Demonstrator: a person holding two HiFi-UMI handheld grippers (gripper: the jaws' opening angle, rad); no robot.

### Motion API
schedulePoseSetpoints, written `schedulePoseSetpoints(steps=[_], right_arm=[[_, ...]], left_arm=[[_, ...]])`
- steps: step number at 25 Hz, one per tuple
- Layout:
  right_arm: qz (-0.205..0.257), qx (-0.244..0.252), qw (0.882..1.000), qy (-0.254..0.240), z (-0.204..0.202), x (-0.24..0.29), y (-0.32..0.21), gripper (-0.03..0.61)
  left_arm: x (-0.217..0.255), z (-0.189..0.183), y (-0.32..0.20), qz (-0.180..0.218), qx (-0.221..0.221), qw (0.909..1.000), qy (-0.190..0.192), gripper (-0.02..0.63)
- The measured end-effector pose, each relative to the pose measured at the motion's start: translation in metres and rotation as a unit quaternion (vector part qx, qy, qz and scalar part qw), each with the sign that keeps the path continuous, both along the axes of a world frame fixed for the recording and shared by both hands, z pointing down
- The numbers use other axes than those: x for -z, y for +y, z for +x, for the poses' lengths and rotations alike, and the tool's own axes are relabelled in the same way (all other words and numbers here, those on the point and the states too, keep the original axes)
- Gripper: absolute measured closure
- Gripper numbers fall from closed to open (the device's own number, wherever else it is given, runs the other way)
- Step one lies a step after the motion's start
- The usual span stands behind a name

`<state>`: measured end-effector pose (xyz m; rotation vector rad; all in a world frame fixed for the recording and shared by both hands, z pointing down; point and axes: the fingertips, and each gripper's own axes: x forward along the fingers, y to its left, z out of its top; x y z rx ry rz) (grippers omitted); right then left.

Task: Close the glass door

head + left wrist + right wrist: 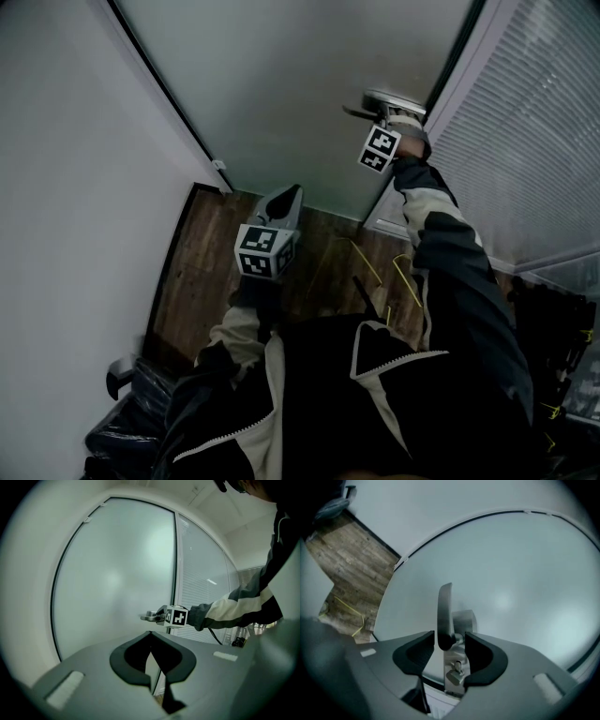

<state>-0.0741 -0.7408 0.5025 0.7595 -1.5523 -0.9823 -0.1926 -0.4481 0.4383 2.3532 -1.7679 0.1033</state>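
By the plain white wall (75,187), the left claw (289,195) hangs clenched on nothing above the brown wooden floor (206,253). The frosted glass door (300,84) stands straight ahead. At its right edge, the right claw (450,641) is released, jaws apart either side of the grey metal lever handle (444,606), near the white slatted blind (525,159).

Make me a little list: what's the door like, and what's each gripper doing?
door: frosted glass, looks closed against its frame
handle: metal lever, between the right gripper's jaws
right gripper: open, one jaw on each side of the handle, not squeezing it
left gripper: shut, empty, held back from the door
floor: wood planks
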Motion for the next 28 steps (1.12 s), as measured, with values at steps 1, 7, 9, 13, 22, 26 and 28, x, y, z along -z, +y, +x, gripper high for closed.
schedulePoseSetpoints(steps=[1, 7, 9, 13, 22, 26, 28], right_arm=[[-0.010, 0.001, 0.999, -0.035, -0.002, 0.004, 0.011, 0.365], [-0.153, -0.004, 0.893, -0.424, -0.016, 0.051, 0.118, 0.431], [-0.187, 0.001, 0.826, -0.532, -0.014, 0.075, 0.158, 0.473], [-0.215, -0.011, 0.738, -0.640, -0.003, 0.101, 0.210, 0.561], [-0.198, -0.050, 0.741, -0.640, 0.011, 0.093, 0.244, 0.577], [-0.186, -0.064, 0.752, -0.630, 0.021, 0.093, 0.247, 0.577], [-0.180, -0.070, 0.754, -0.628, 0.022, 0.092, 0.245, 0.577]], left_arm=[[0.001, -0.002, 0.000, 0.001, 0.001, 1.0000, 0.003, 0.614], [0.010, -0.006, -0.015, 0.009, -0.005, 0.9998, 0.017, 0.614], [0.019, -0.005, -0.021, 0.019, -0.010, 0.9996, 0.020, 0.614], [0.035, 0.003, -0.034, 0.039, -0.024, 0.9988, 0.020, 0.614], [0.045, 0.029, -0.044, 0.049, -0.062, 0.9968, 0.012, 0.614], [0.040, 0.035, -0.038, 0.045, -0.069, 0.9964, 0.022, 0.614], [0.038, 0.036, -0.039, 0.043, -0.072, 0.9963, 0.017, 0.614]])
